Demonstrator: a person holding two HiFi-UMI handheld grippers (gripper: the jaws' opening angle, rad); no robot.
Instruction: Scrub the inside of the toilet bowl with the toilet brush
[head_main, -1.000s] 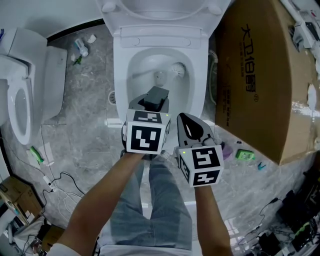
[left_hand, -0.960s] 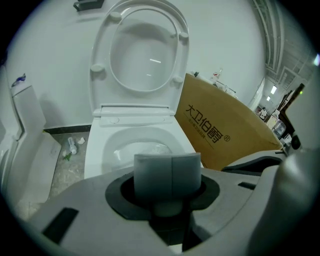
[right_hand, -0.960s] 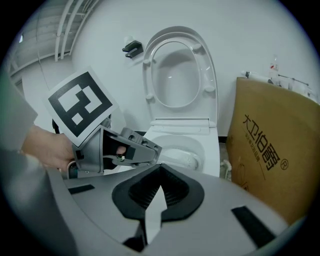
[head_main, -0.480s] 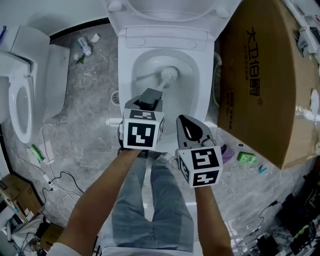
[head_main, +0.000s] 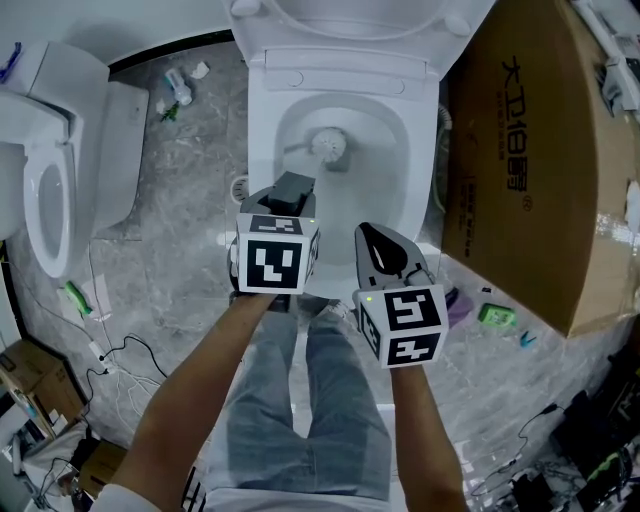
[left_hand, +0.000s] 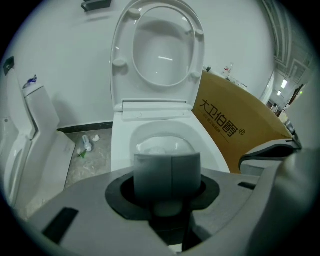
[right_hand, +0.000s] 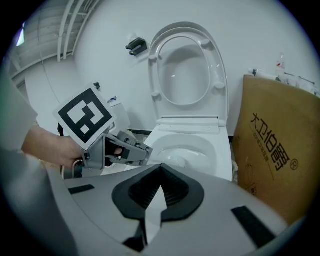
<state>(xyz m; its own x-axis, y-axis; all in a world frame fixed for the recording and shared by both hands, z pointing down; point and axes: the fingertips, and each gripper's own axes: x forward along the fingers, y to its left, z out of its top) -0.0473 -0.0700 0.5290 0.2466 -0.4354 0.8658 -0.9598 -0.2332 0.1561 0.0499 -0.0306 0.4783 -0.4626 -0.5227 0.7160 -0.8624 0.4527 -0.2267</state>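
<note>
The left gripper (head_main: 290, 192) is clenched around the grey handle of the toilet brush (head_main: 328, 146), by which the gap between its jaws is filled in the left gripper view. The brush head is set deep inside the toilet bowl (head_main: 385, 170), toward its back wall. The right gripper (head_main: 372, 242) is closed on nothing and held beside the left one, near the bowl's front rim. Dirty water could be flicked onto the floor (head_main: 190, 200) or the cardboard box (head_main: 530, 150) if the bristles are swept fast or lifted past the rim. The handle could also be twisted in the jaws by hard pressing.
</note>
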